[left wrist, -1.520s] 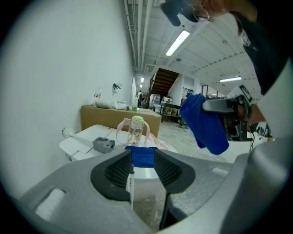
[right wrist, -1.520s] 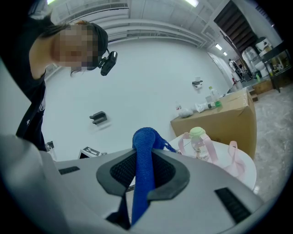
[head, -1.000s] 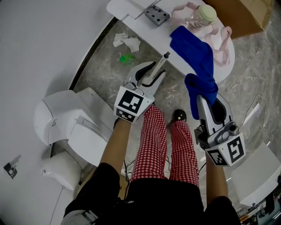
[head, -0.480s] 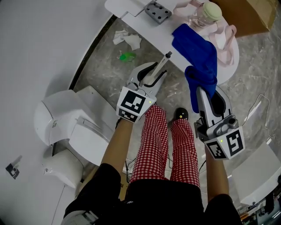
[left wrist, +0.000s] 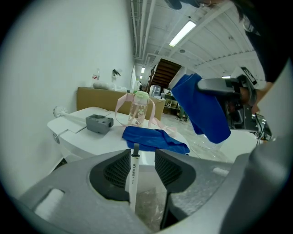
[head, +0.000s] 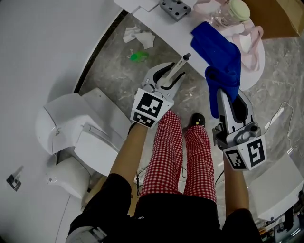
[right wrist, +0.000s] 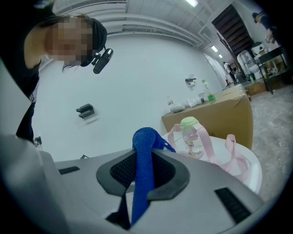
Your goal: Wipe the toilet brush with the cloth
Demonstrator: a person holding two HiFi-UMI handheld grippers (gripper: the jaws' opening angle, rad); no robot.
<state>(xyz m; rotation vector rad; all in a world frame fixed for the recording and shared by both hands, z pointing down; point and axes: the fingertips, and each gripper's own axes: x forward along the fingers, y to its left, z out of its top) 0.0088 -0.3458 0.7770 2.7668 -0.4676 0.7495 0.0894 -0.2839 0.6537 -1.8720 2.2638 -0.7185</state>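
1. Head view: a person stands holding a gripper in each hand over a marble-pattern floor, in front of a white table (head: 164,28).
2. Left gripper (head: 172,76): a thin white toilet brush handle (head: 179,66) stands between its jaws, grey tip pointing up toward the table edge. The brush head is not visible.
3. Left gripper view: the jaws have just been opening. The handle leans on one pad, with a clear gap to the other, so the pads are not clamping it.
4. Right gripper (head: 228,95): its pads are pressed together on a fold of the blue cloth (head: 221,52). The right gripper view shows the cloth pinched flat between them.
5. The cloth's other end lies on the table beside a clear bottle (head: 232,12) with a pale green cap and a pink strap (head: 251,47).
6. Handle and cloth are near each other but apart, not touching.
7. Also on the table is a grey block (head: 175,7). A cardboard box (head: 273,16) sits behind the table.
8. A white toilet (head: 71,128) stands by the wall at the person's left.
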